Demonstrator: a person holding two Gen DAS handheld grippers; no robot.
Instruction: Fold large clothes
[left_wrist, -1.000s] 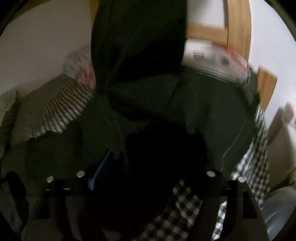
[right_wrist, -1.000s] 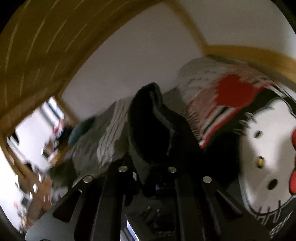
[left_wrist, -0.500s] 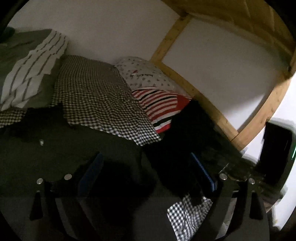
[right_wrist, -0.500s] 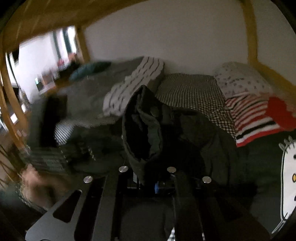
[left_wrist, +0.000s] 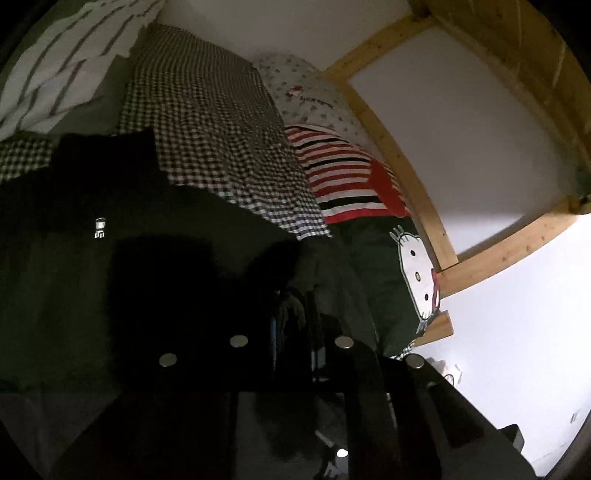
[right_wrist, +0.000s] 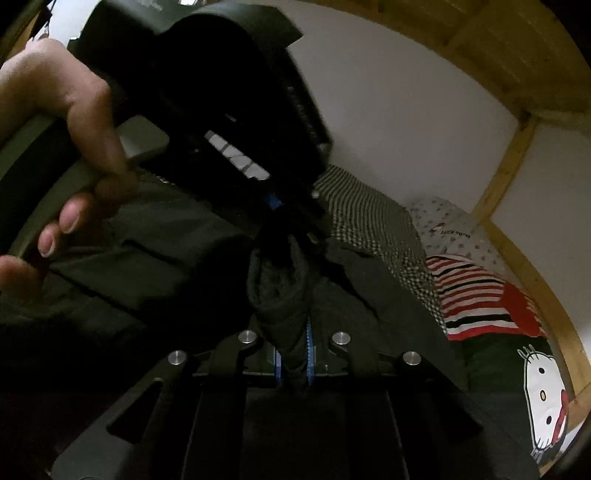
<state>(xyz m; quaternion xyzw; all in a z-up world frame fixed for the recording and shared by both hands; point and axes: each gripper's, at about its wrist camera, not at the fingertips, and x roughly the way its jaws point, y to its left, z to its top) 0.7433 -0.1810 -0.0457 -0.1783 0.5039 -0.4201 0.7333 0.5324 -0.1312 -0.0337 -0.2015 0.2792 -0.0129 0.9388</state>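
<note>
A large dark green garment lies spread over the bed, with a small white logo showing. My left gripper is at its right edge; the jaws are closing, and a bunch of the dark cloth sits pinched between the blue pads. In the right wrist view the garment hangs in folds. My right gripper is shut on a thick fold of it. Just above, the left gripper grips the same bunch, held by a person's hand.
A black-and-white checked blanket covers the bed behind the garment. A red striped pillow and a cat-face cushion lie to the right, against the wooden bed frame. White striped bedding is piled at the far left.
The left gripper swung across the bed, and its wide-open jaws closed on the garment's edge. The right gripper came down with its fold, and the left gripper now fills its upper view.
</note>
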